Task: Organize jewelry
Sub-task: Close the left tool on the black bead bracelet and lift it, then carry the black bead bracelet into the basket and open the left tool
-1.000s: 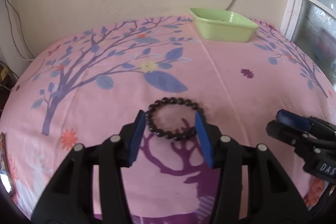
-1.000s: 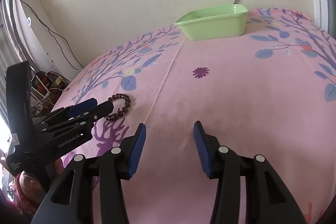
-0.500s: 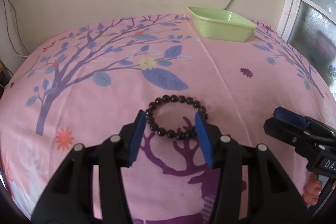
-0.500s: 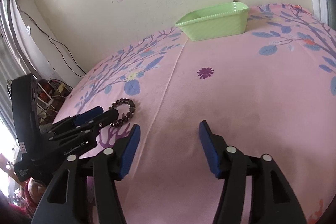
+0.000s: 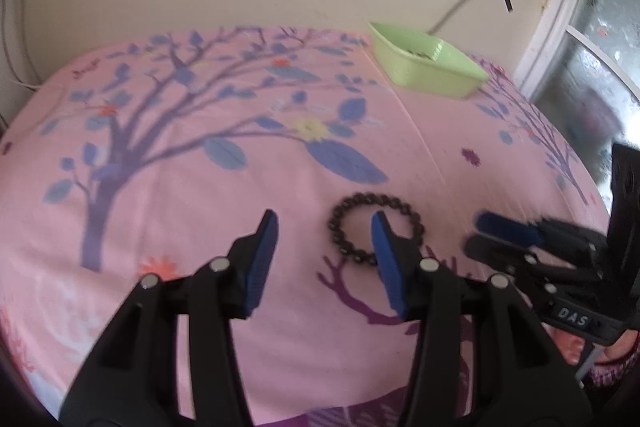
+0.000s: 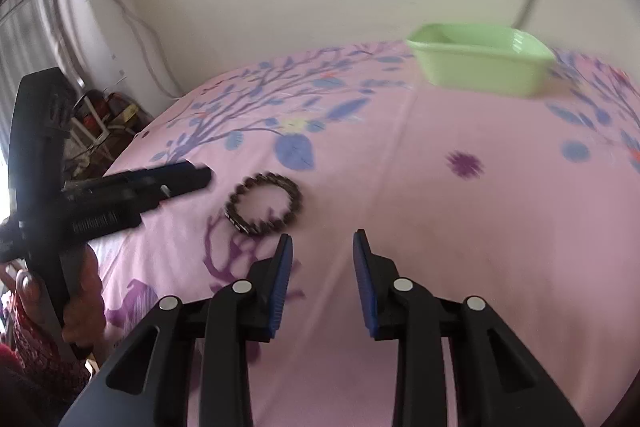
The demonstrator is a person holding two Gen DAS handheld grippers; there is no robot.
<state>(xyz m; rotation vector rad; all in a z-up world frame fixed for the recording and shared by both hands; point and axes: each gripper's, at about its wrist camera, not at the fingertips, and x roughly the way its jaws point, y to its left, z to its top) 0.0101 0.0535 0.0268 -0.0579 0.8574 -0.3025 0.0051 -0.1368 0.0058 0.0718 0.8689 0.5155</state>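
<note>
A dark beaded bracelet (image 5: 374, 227) lies flat on the pink patterned cloth (image 5: 200, 187); it also shows in the right wrist view (image 6: 264, 203). My left gripper (image 5: 324, 227) is open and empty, above the cloth, with its right finger over the bracelet's ring and its left finger to the left of it. My right gripper (image 6: 322, 247) is open and empty, just right of and nearer than the bracelet. A light green tray (image 5: 426, 67) stands at the far right by the wall and also shows in the right wrist view (image 6: 480, 61); something dark lies inside it.
A window frame (image 5: 560, 7) borders the cloth on the right. A cable (image 5: 460, 7) hangs on the wall behind the tray. Clutter (image 6: 100, 123) sits on the floor beyond the cloth's left edge.
My left gripper has shifted to the left, so the bracelet now sits under its right finger rather than centred. My right gripper has swung left, closer to the bracelet.
</note>
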